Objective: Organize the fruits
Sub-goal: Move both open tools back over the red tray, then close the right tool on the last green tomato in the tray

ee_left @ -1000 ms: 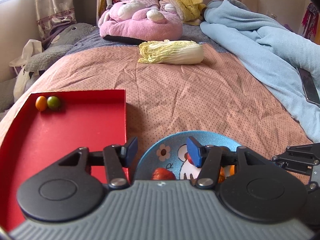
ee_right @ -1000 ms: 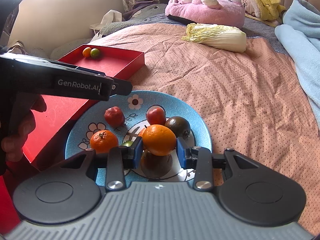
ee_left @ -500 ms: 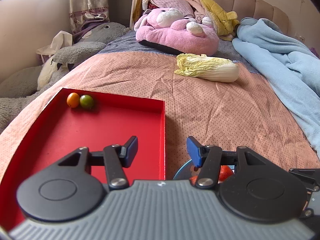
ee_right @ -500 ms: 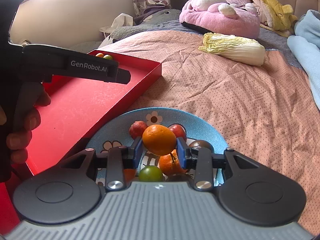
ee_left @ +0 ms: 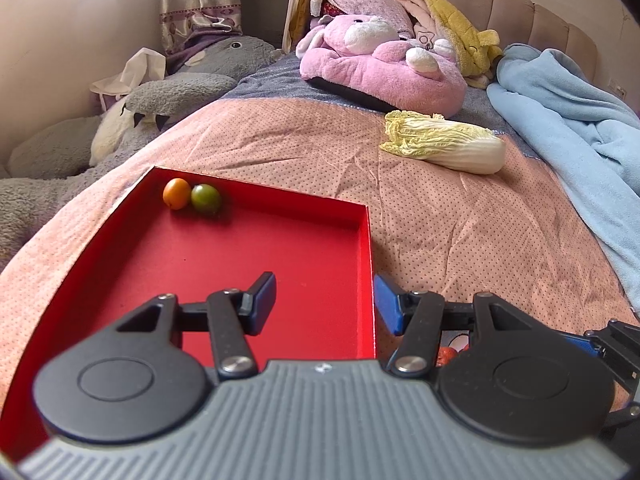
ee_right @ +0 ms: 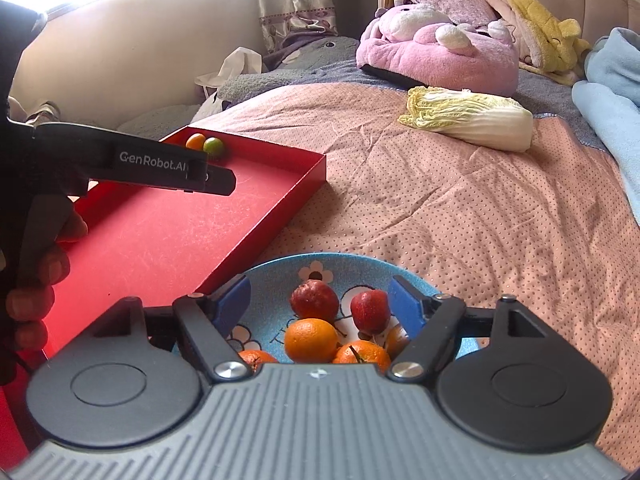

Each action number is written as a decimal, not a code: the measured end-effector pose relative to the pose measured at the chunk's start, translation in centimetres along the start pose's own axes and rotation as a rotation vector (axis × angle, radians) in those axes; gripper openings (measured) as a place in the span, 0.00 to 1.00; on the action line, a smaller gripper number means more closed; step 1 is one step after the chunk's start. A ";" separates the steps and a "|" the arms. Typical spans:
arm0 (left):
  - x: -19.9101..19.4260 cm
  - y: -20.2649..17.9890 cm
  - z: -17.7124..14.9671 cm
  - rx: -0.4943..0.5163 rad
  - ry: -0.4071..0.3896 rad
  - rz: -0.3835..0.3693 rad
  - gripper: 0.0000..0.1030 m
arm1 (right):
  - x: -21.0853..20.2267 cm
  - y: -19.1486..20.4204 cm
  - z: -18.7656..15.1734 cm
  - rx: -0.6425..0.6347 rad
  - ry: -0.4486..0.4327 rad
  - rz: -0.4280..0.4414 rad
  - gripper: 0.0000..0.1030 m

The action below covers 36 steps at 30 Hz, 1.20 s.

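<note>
1. I see the bed [ee_right: 460, 208] under a salmon-pink quilted cover, dotted and creased; its broad middle lies bare between the tray and a crumpled blue fleece blanket [ee_left: 568, 100] along the right side.
2. A pink plush toy [ee_left: 380, 68] and a grey furry one [ee_left: 180, 92] pile up at the head end, and a pale, ribbed napa cabbage [ee_right: 468, 120] lies just in front of the pink one.
3. The red tray [ee_left: 256, 248] is a shallow rectangle with thin upright walls and a matte, scuffed floor, mostly bare; its near right corner sits just beside the plate.
4. The blue plate [ee_right: 276, 268] is round and glossy with cartoon flower prints.
5. My left claw [ee_left: 325, 304] hangs with its blue pads apart and nothing between them, straddling the tray's right wall.
6. My right claw [ee_right: 320, 304] has just been opening; its pads stand wide over the plate, gripping nothing.
7. On the plate sit smooth oranges [ee_right: 311, 340] and two dull red fruits [ee_right: 314, 300], bunched together.
8. A small orange fruit [ee_left: 176, 193] and a green fruit [ee_left: 205, 199] touch each other in the tray's far left corner.
</note>
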<state>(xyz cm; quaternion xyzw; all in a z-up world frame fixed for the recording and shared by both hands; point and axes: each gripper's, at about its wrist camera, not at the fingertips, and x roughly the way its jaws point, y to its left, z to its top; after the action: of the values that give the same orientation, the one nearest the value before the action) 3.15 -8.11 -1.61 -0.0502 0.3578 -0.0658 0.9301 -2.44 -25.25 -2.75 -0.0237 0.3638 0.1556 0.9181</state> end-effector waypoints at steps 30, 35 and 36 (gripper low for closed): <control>3.0 11.5 2.3 -0.129 0.058 0.141 0.59 | 6.8 8.3 7.7 -0.137 -0.015 0.120 0.87; 4.7 13.2 3.3 -0.074 0.058 0.139 0.59 | 10.1 8.4 10.5 -0.098 -0.004 0.132 0.62; 5.1 13.6 3.4 -0.070 0.063 0.118 0.59 | 10.9 8.3 11.1 -0.069 -0.007 0.135 0.61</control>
<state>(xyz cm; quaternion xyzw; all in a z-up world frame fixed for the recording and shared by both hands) 10.42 4.64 -4.37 -0.0593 0.3912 -0.0001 0.9184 9.89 -12.73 -1.34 -0.0301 0.3559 0.2298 0.9053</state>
